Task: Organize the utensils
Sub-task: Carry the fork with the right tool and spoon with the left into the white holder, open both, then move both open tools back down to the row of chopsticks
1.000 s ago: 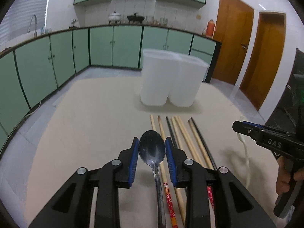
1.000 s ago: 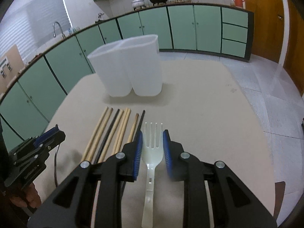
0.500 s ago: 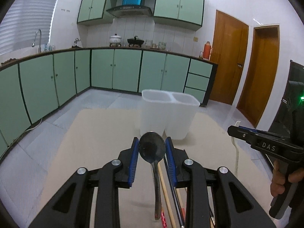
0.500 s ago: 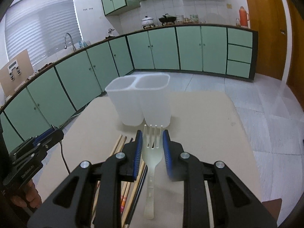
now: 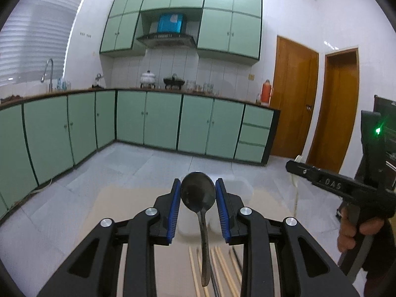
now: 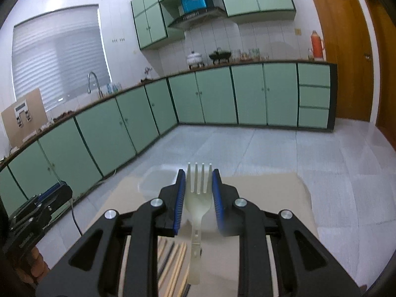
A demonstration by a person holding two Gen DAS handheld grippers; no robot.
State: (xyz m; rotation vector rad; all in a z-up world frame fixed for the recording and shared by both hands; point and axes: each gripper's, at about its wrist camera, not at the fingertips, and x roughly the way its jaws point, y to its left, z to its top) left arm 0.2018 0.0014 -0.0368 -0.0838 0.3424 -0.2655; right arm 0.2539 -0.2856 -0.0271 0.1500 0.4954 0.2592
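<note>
Both claws have come up off the table (image 6: pixel 284 193) w/ their loads since a sec ago; the white bin (image 6: pixel 153 180) has dropped from mid-view to low, mostly behind the fingers, and more of the kitchen shows.

Spoon (image 5: pixel 198 193): metal, bowl pinched btwn the blue pads of the left claw (image 5: pixel 198 198), handle hanging down toward the camera, clear of the table. Jaws narrow, clamped on the bowl's edges.

Fork (image 6: pixel 198 198): pale plastic, tines up, head gripped btwn the pads of the right claw (image 6: pixel 198 198), handle hanging below. Jaws narrow, set on the fork's sides.

Chopsticks (image 5: pixel 222 267) lie in a row on the table under both claws, wooden ones w/ a couple of dark ones among them; neither claw touches them.

Bin sits just past them on the table, part hidden; two sections, can't tell contents.

In the left view, a hand (image 5: pixel 356 227) holds the right claw's grip at the right edge, fork tip poking out front.
</note>
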